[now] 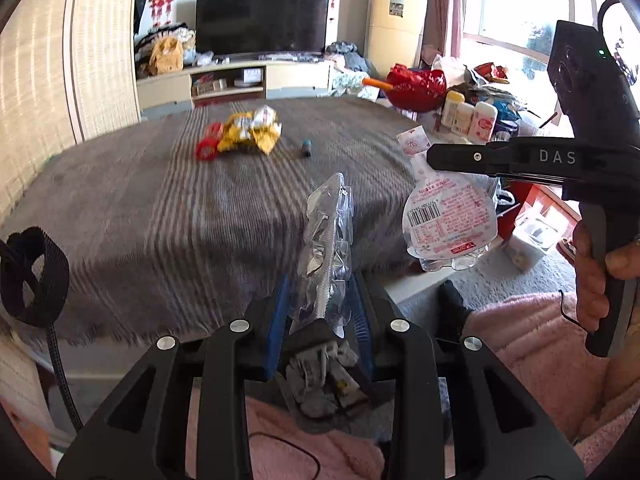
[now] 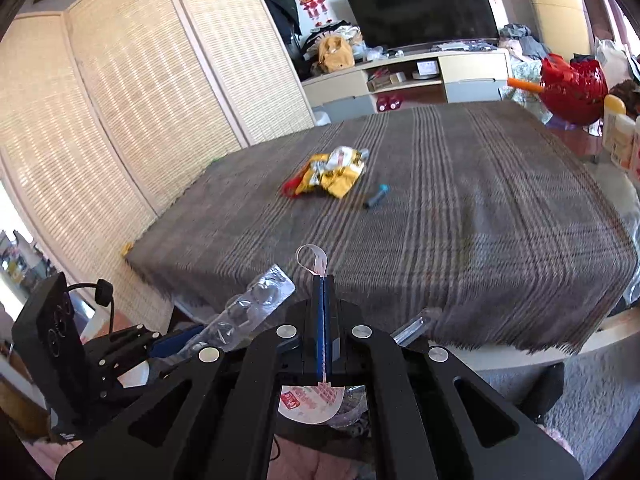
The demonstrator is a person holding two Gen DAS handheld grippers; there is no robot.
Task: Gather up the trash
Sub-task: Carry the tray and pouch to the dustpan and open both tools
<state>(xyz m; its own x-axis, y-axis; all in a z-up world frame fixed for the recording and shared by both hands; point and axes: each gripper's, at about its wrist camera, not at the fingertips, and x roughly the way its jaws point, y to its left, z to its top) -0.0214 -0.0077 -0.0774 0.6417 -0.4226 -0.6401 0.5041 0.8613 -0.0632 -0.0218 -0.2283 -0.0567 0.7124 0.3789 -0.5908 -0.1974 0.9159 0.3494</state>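
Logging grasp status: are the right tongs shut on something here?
Shut: the right tongs pinch the jelly cup lid, with the cup hanging below.

A grey-brown striped blanket [image 2: 460,208] covers the low table, its fringe hanging over the near edge. Beyond the far edge stands a cream TV cabinet [image 2: 404,80] with open shelves, carrying a dark curved television [image 2: 424,8]. A yellow backpack [image 2: 334,54] sits at the cabinet's left end. Along the table's left edge runs a woven folding screen [image 2: 120,100] of 3 visible panels. Past the far right corner lies a red lantern [image 1: 418,86] with an orange stick beside it. Near the right edge stand 3 pale lotion bottles [image 1: 468,116]. A tall cream air conditioner [image 1: 396,20] stands right of the television, next to a bright window [image 1: 516,8].
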